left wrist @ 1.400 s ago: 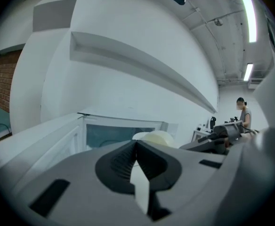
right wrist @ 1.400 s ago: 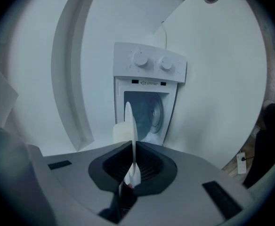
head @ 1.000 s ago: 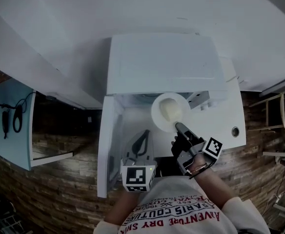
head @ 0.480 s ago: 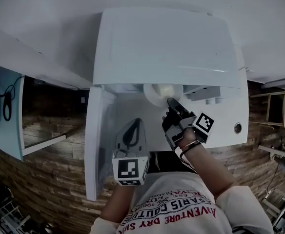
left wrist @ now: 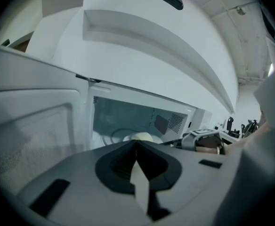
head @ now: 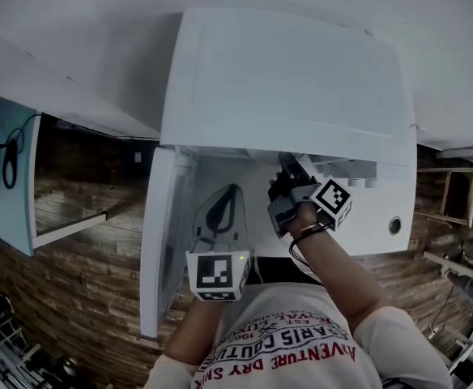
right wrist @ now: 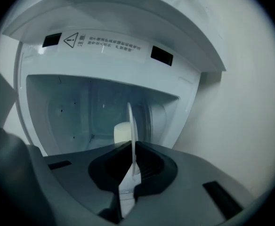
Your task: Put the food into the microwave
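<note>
The white microwave (head: 285, 79) stands with its door (head: 162, 241) swung open to the left. My right gripper (head: 287, 168) reaches into the cavity (right wrist: 81, 112), shut on the rim of a white plate (right wrist: 133, 131) that shows edge-on between its jaws. A pale block of food (right wrist: 122, 132) lies on the plate. The microwave's top hides the plate in the head view. My left gripper (head: 228, 194) is shut and empty in front of the opening. From its own view, past its closed jaws (left wrist: 136, 145), the food (left wrist: 140, 137) shows inside the cavity.
The open door (left wrist: 34, 126) stands close on the left of the left gripper. To the right of the microwave lies a white counter (head: 382, 205) with a round hole (head: 394, 225). A white shelf (left wrist: 165, 46) runs along the wall above.
My right gripper has carried the plate forward and down, under the microwave's top edge and into the cavity. The left gripper has moved a little forward, still shut.
</note>
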A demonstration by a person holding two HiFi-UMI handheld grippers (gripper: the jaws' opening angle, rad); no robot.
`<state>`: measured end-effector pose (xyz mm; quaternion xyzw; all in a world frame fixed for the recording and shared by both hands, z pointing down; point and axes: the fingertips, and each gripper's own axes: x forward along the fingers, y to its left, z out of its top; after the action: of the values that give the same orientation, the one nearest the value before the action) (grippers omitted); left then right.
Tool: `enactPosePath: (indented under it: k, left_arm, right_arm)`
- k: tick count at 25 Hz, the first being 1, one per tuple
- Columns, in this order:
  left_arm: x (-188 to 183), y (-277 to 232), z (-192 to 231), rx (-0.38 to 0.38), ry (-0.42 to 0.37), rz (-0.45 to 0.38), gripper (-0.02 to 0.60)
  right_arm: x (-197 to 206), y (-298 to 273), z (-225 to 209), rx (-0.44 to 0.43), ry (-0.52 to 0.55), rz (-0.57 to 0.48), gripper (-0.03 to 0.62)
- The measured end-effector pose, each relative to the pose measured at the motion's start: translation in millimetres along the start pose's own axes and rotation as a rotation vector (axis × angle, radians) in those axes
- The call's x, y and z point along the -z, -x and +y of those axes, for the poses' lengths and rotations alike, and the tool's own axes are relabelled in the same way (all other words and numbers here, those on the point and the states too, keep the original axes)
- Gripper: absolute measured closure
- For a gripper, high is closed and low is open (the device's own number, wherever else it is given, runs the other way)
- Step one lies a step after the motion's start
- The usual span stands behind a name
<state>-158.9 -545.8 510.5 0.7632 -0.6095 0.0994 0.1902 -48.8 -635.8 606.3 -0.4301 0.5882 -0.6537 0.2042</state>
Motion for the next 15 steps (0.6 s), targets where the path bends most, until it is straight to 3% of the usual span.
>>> enactPosePath:
  k: [4,15]
  left_arm:
    - [3.0,-2.5,3.6,-0.011,0.013,0.013,0.575]
    - [8.4,-3.1,14.3,-0.04,0.042,0.031,0.575]
  right_arm:
    - [-1.7,-11.4,-1.1,0.01,-0.002,-0.011,0.572]
    - [-1.4,-28.7,12.7,0.05,0.184,0.021,0.571]
